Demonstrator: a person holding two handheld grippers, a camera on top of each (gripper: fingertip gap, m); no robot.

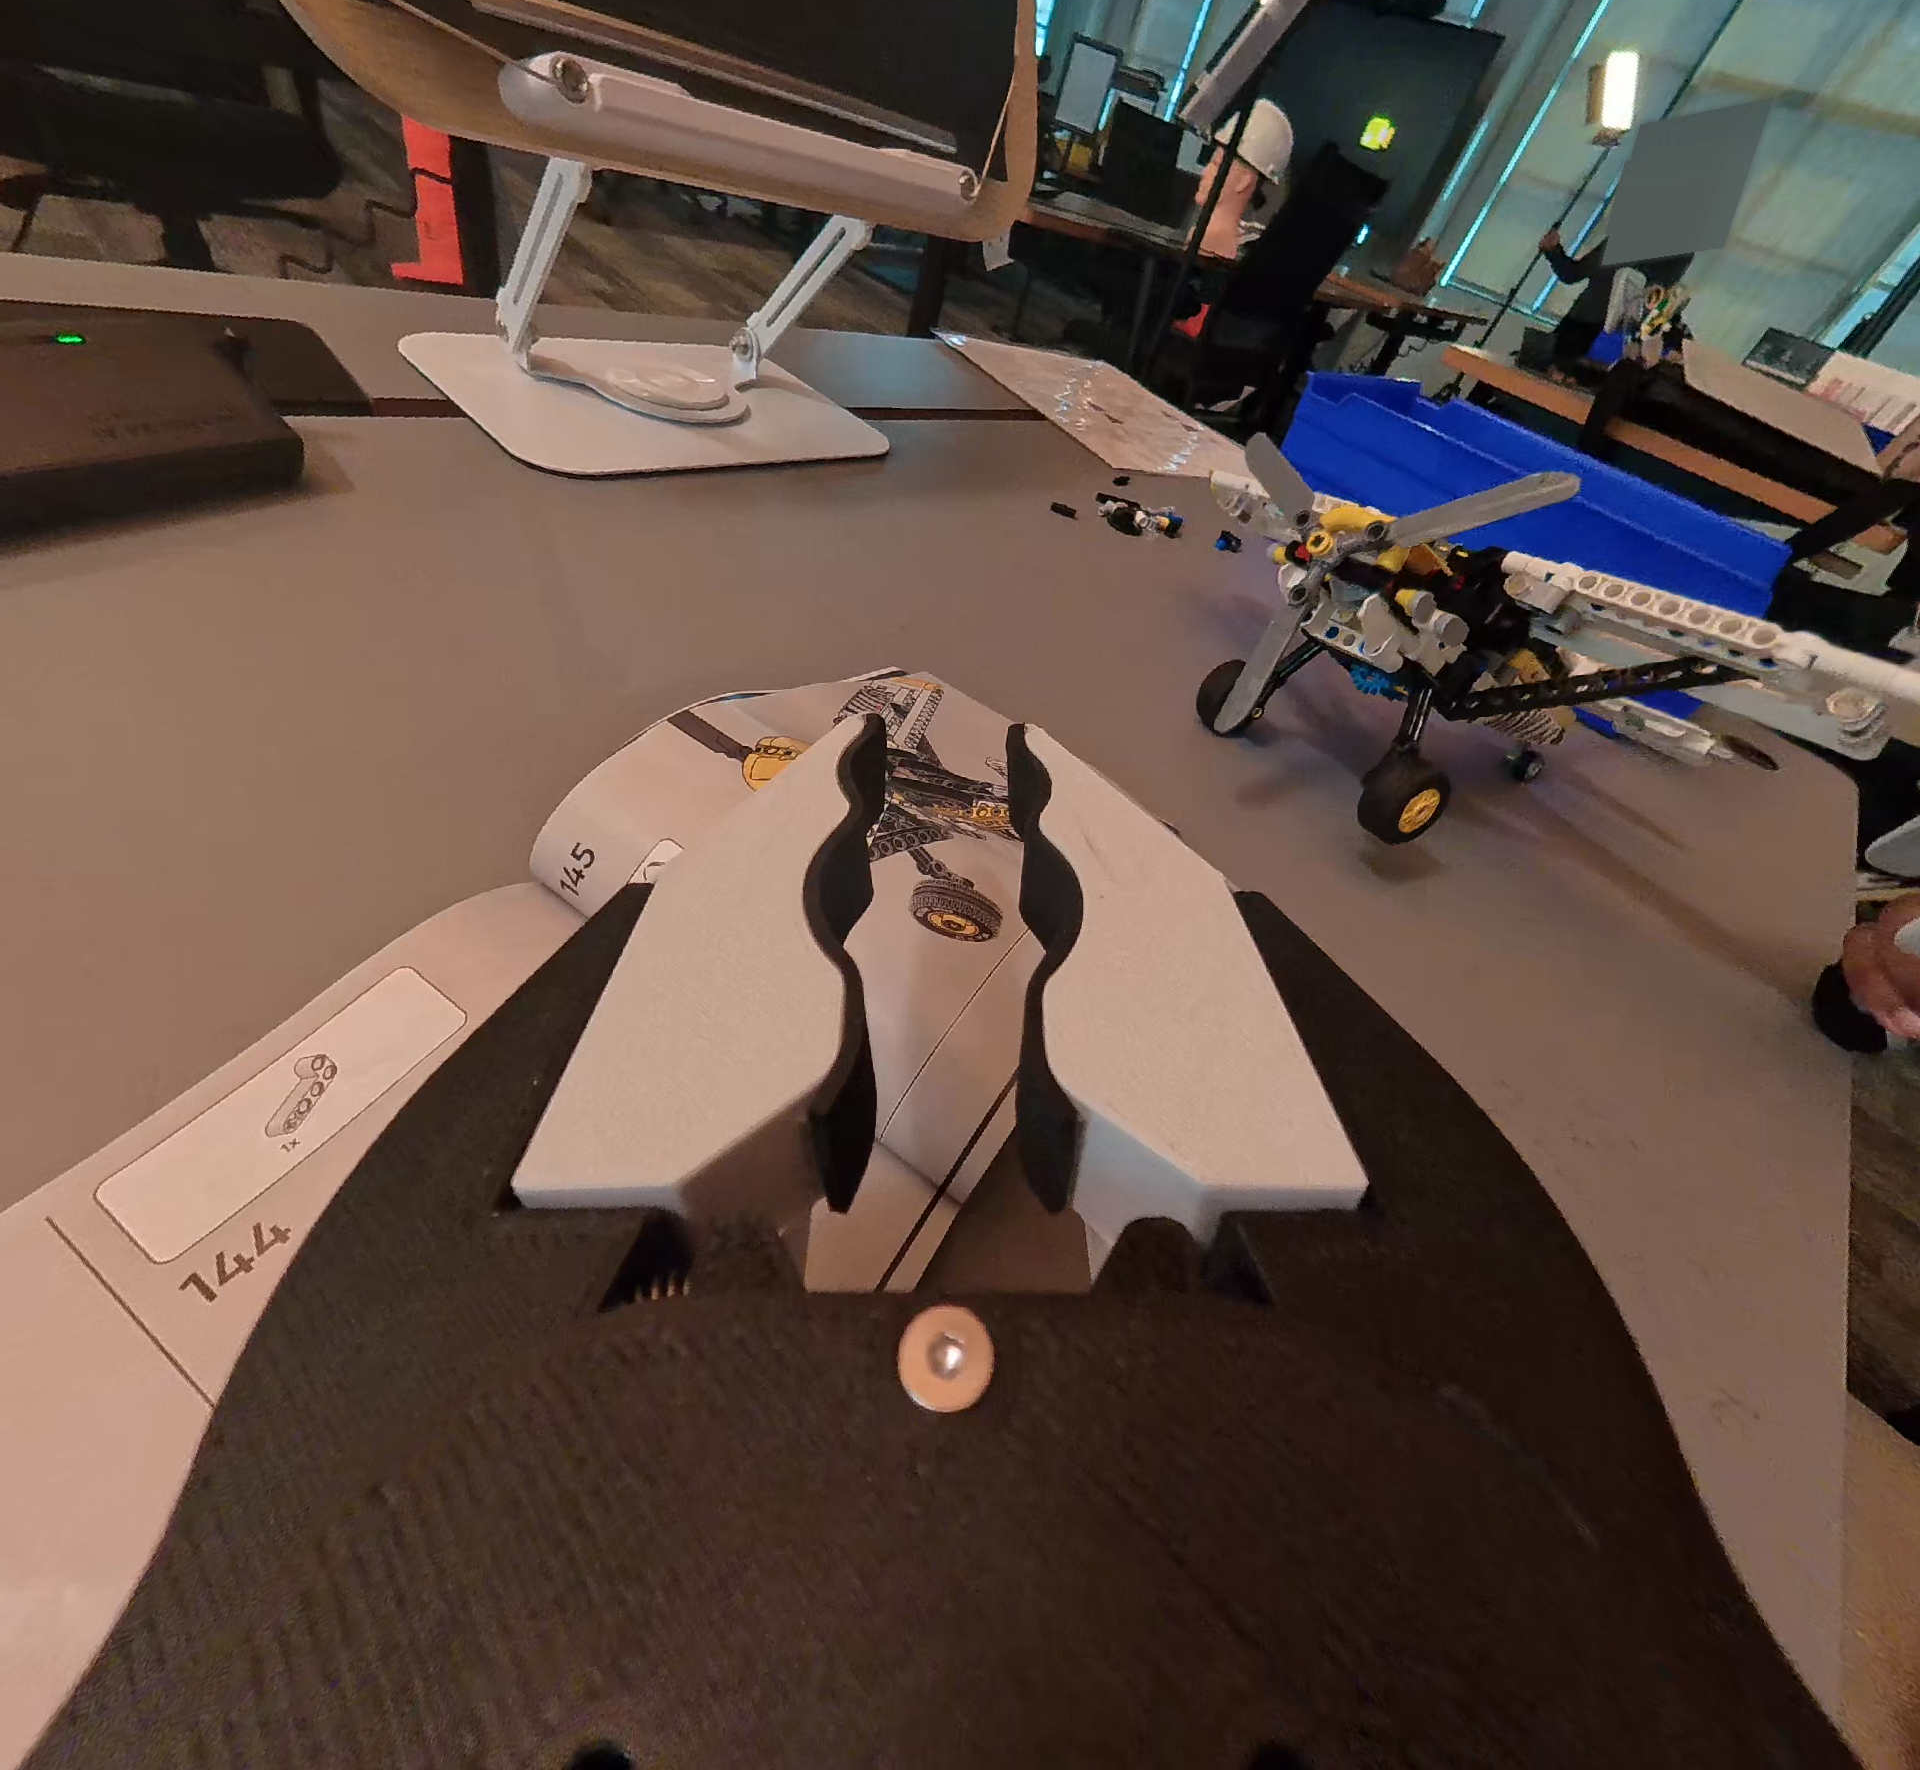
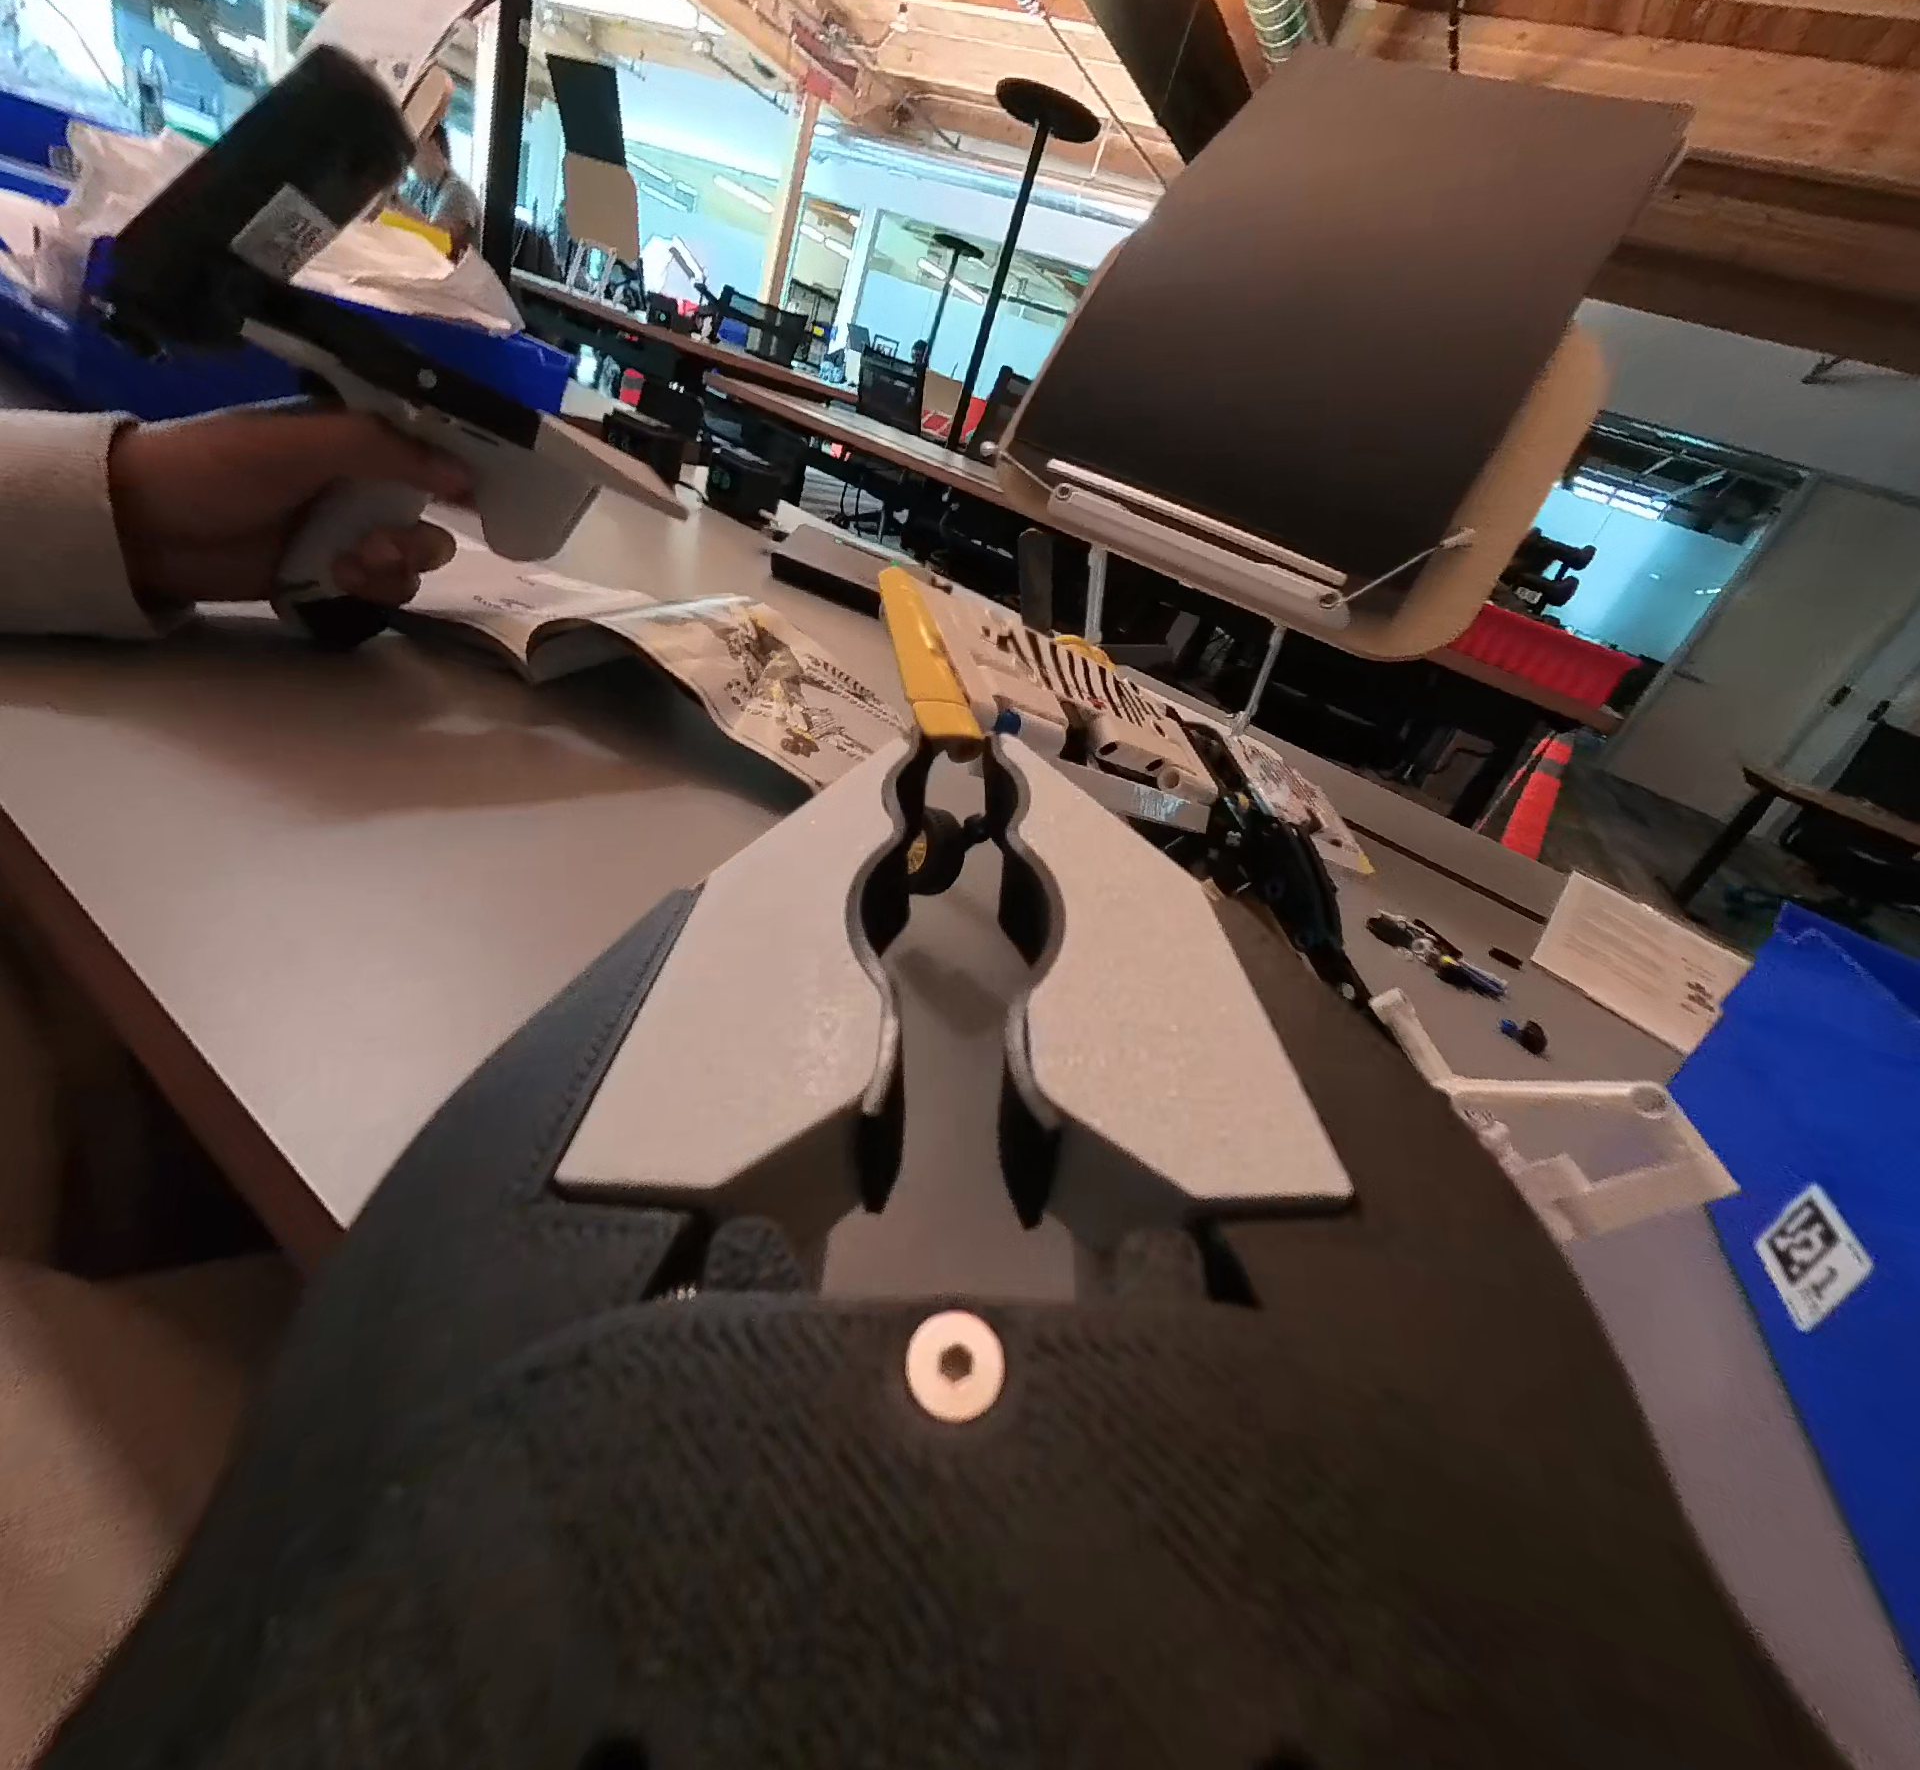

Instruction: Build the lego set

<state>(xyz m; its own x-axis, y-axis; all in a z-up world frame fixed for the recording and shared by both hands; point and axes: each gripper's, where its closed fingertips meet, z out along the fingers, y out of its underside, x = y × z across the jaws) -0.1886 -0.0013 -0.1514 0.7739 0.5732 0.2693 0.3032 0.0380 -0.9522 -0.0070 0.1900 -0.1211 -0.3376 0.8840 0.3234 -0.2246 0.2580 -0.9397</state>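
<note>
Grey desk (image 1: 416, 681) fills the left wrist view, and on it the lego plane (image 1: 1455, 619) stands on its wheels toward the right edge, close in front of a blue bin (image 1: 1507, 484). Its propeller nose faces roughly toward the camera and the left, while the long white beam of a wing or body runs off to the right, so the long axis lies mostly across the picture. The left claw (image 1: 940, 785) hangs over the open instruction booklet (image 1: 312, 1076), its jaws parted by a moderate gap with nothing between them. A few loose small pieces (image 1: 1138, 515) lie farther back, near a white stand (image 1: 644, 401).

From the right wrist view the plane (image 2: 1122, 723) is seen from its other end, a yellow strip (image 2: 925, 660) rising just ahead of the right claw (image 2: 951, 764). The jaws are nearly together at the tips, which appear to pinch that yellow part, though contact is hard to confirm; a small wheel shows in the hollow behind the tips. The left claw (image 2: 582, 484) sits at the desk's far left over the booklet (image 2: 665, 640), held in a hand (image 2: 291, 505).

The build looks far along: propeller, landing gear and body are assembled. Judging by the loose pieces (image 2: 1444, 951) and the open booklet, some steps remain.
</note>
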